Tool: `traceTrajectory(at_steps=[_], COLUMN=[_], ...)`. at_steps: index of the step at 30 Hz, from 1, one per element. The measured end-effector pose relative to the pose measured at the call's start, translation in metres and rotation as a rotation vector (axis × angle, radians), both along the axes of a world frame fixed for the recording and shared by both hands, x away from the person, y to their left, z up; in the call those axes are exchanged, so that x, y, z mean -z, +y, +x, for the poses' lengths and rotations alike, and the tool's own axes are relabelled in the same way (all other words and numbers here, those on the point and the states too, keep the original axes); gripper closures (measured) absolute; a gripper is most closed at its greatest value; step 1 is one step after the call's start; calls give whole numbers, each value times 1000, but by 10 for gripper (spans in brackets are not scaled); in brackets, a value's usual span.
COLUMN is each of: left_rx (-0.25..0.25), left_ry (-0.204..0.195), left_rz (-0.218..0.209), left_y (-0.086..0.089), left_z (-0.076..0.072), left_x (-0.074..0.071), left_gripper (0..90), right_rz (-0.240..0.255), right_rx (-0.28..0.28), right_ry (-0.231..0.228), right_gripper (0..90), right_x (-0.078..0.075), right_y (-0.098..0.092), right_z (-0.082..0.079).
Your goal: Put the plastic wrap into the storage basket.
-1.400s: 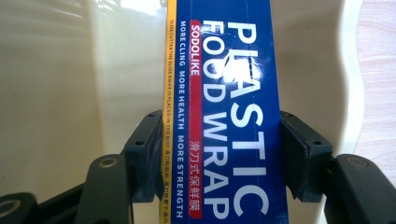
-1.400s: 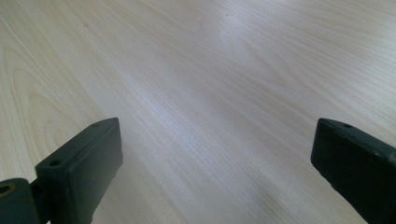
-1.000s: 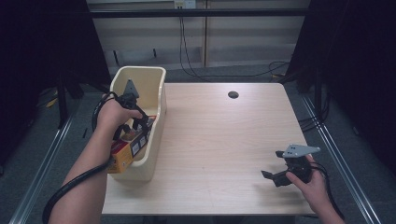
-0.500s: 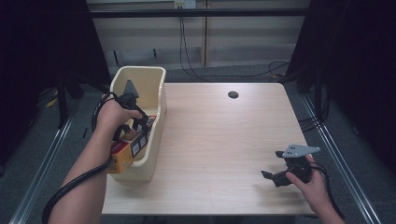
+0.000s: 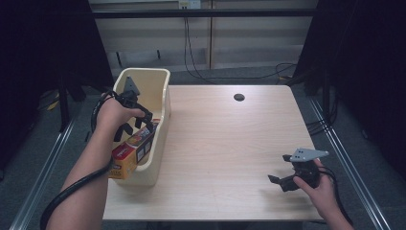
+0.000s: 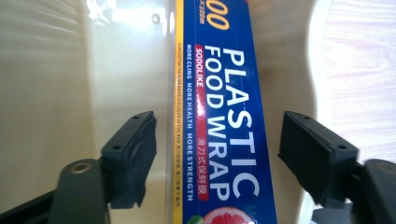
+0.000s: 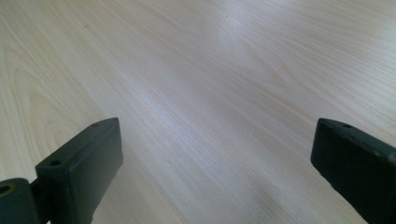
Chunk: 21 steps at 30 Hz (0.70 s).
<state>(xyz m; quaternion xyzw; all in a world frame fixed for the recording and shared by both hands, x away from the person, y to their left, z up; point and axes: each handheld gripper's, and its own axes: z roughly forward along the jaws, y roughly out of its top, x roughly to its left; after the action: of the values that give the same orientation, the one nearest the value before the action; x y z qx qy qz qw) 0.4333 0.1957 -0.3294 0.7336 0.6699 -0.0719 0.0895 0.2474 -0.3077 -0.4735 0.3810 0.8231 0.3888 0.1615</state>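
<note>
Grippers: we hold one in each hand. R gripper (image 5: 283, 181) sits low at the near right of the table (image 5: 225, 143), jaws spread wide w/ nothing btwn them but bare wood. L gripper (image 5: 139, 125) reaches down into the bin, jaws apart on either side of the box, not closed on it; left gripper view shows a gap at both pads.

Box location: plastic wrap box (image 6: 219, 121) lies tilted inside the cream bin (image 5: 163, 79) at the table's left edge, near end poking up over the bin's near rim, far end lower inside.

Handling (our guess): cardboard, long and narrow, prob. light w/ a roll inside. Stiff along its length but the walls could dent under a hard squeeze. Glossy print, so maybe a bit slippery.

Where to grip: across the narrow width, near mid-length so it doesn't swing. The jaws already straddle it there.

Box look: blue top face, white "PLASTIC FOOD WRAP" lettering, yellow strip along one edge, red label, fruit pic at one end. High view shows orange/yellow side.

Far end: small dark hole (image 5: 239, 97) in the tabletop, cables beyond.
</note>
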Motion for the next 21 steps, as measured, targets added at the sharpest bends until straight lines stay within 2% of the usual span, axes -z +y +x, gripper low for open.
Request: traceTrajectory(at_steps=[1,5,10,16,19,21], left_rx=[13,10,23,44,49,70], left_ry=[-3,-23,-45,-66,-79,-98], left_rz=[4,3,-15,-30,-51,-53], left_y=[1,0,-3,-8,-13,-18], left_z=[-1,-1,-2,-4,-6,-8], left_x=[-3,-7,-17,-26,-32,-38], left_gripper=[242,209,152,141,141,140], right_rz=[-4,0,-2,1,4,6], right_rx=[-2,-5,-1,-6,-6,-3], right_ry=[-3,-2,-1,-2,-3,-6], right_gripper=[20,20,20,20,20,20], right_x=[0,0,0,0,-1,-1], right_y=[0,0,0,0,0,0], right_z=[0,0,0,0,0,1])
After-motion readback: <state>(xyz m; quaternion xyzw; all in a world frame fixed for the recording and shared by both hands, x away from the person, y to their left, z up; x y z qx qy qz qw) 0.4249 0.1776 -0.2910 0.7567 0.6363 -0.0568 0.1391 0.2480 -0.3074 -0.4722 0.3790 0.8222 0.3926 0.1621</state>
